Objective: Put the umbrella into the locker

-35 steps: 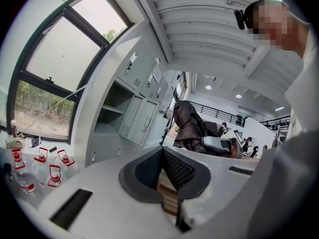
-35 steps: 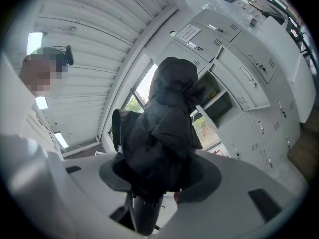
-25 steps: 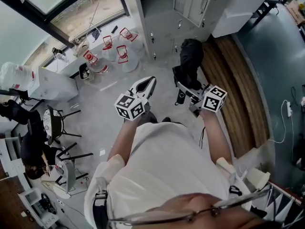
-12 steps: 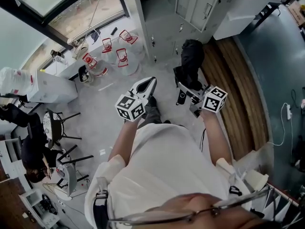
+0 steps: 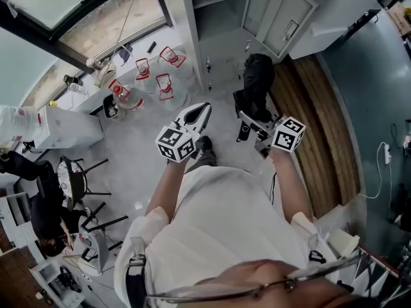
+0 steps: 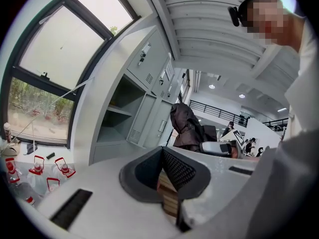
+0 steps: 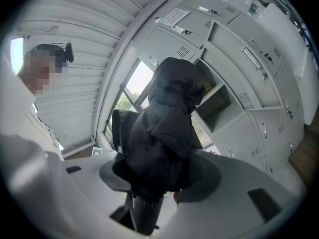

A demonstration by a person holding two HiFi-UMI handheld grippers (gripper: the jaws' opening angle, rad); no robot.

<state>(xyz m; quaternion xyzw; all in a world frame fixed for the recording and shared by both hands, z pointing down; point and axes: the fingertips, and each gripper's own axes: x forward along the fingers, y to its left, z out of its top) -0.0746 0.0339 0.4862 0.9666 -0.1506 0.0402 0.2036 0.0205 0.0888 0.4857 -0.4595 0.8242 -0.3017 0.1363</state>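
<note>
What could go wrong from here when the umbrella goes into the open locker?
1. The right gripper grips the umbrella low, near its handle, so the bulky top may tilt or slip.
2. Its loose black folds could catch on the edge of the open locker or on the door.

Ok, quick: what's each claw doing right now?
Left claw: closed, nothing in it.
Right claw: closed on the black folded umbrella.
</note>
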